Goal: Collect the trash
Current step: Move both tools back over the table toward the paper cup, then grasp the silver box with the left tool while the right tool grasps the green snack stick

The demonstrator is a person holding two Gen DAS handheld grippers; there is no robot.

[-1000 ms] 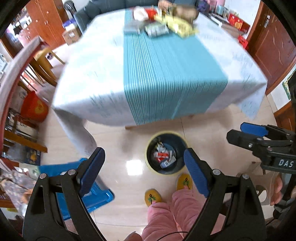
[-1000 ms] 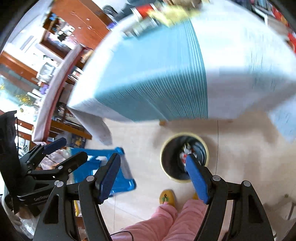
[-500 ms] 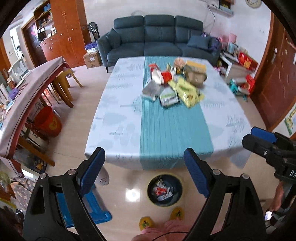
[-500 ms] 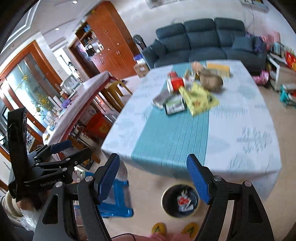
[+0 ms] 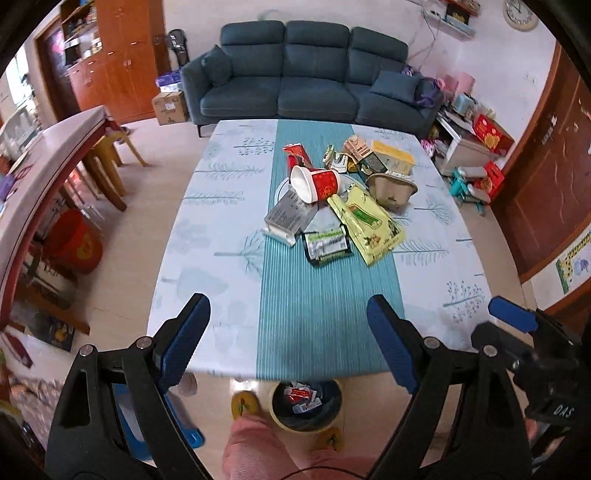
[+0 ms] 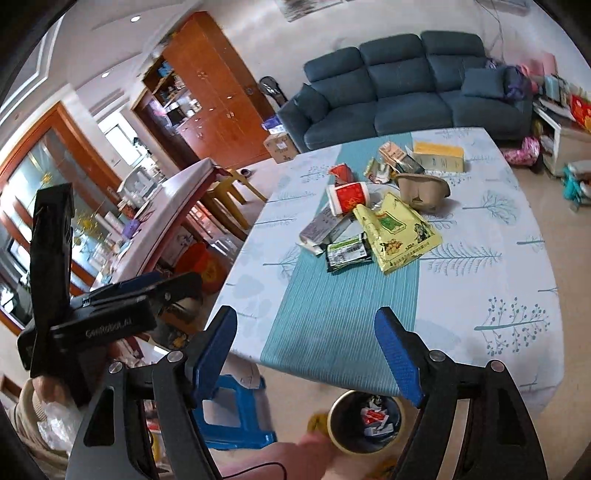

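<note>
The table [image 5: 207,266] carries a white cloth with a teal striped band down its centre; the near half of the cloth is bare up to the front edge, giving open room between that edge and the trash pile [image 5: 343,199] at mid-table. The pile holds a yellow snack bag [image 5: 369,225], a tipped red paper cup [image 5: 317,182], a brown pulp tray [image 5: 391,186] and a dark wrapper [image 5: 327,245]. The bin [image 6: 364,422], already containing wrappers, stands on the floor under the front edge.

My left gripper [image 5: 288,343] is spread wide with nothing between the pads; my right gripper [image 6: 306,354] likewise.

Only the right view shows the glass-front cabinet; only the left shows the wall clock [image 5: 520,14]. The left gripper's body reads "GenRobot.AI", the right's "DAS".
</note>
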